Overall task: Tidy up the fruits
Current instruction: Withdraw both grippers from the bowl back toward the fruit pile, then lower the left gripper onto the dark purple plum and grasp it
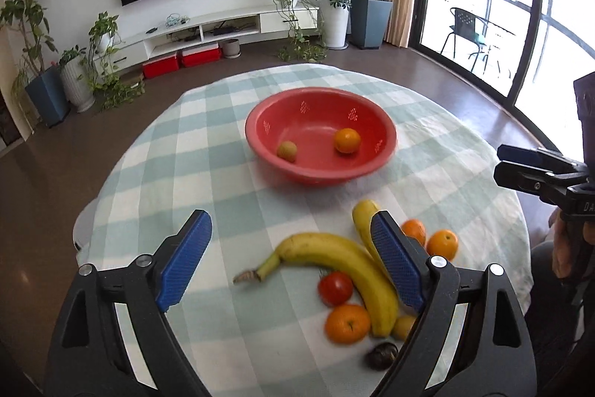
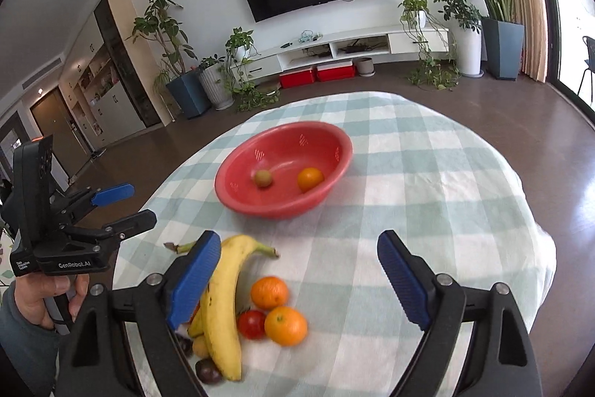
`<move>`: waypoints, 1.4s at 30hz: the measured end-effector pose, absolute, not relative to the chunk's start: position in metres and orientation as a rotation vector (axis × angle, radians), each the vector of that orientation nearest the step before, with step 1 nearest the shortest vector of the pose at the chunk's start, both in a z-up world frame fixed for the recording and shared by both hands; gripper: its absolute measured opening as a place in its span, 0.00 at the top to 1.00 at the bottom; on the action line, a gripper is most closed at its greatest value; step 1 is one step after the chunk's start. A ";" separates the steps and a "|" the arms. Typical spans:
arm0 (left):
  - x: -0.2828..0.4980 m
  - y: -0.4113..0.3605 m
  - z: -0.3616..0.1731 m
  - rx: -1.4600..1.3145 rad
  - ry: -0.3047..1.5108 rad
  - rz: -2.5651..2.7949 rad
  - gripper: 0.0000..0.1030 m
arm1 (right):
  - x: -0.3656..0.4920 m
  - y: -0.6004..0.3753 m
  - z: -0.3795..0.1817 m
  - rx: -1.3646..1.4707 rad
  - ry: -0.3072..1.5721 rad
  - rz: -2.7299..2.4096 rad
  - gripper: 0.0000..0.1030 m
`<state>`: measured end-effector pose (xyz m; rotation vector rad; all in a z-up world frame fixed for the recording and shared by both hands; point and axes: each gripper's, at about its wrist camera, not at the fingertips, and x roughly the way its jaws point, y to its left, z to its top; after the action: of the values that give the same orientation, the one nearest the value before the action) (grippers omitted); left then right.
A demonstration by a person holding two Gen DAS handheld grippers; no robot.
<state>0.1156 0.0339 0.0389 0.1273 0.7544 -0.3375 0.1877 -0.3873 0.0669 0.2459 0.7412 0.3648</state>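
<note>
A red bowl (image 1: 319, 136) (image 2: 282, 170) sits mid-table and holds an orange (image 1: 347, 140) (image 2: 310, 179) and a small greenish fruit (image 1: 287, 150) (image 2: 263, 178). Nearer me lies a pile of fruit: two bananas (image 1: 334, 259) (image 2: 223, 300), several oranges (image 1: 347, 322) (image 2: 285, 325), a red tomato (image 1: 335, 288) (image 2: 252, 324) and dark round fruits (image 1: 381, 355) (image 2: 208, 371). My left gripper (image 1: 288, 259) is open and empty above the pile. My right gripper (image 2: 297, 281) is open and empty above the pile. The right gripper also shows in the left wrist view (image 1: 520, 166).
The round table has a green-and-white checked cloth (image 1: 208, 144) (image 2: 427, 181). Beyond it are brown floor, a white TV bench (image 1: 208, 32), potted plants (image 1: 372, 6) and glass doors (image 1: 520, 6) on the right.
</note>
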 end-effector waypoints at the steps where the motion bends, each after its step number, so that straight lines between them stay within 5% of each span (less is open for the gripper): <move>1: 0.102 0.038 0.033 0.112 0.768 -0.334 0.15 | 0.178 -0.388 0.061 0.260 0.748 0.364 0.14; 11: 0.026 0.036 -0.015 0.048 0.871 -0.404 0.15 | 0.129 -0.368 0.032 0.222 0.796 0.358 0.15; 18: 0.017 0.024 -0.038 0.096 0.915 -0.413 0.15 | 0.126 -0.372 0.021 0.239 0.848 0.336 0.33; 22: 0.023 0.016 -0.036 0.150 0.909 -0.450 0.16 | 0.124 -0.371 0.020 0.244 0.851 0.337 0.33; 27: 0.033 0.007 -0.041 0.218 0.946 -0.508 0.47 | 0.122 -0.371 0.019 0.244 0.853 0.337 0.33; 42: 0.042 -0.008 -0.057 0.278 1.000 -0.561 0.48 | 0.122 -0.374 0.017 0.248 0.860 0.341 0.33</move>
<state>0.0417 -0.0081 -0.0569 0.2778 1.0004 -0.5608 0.1219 -0.3740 0.0169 0.2479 0.8603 0.3410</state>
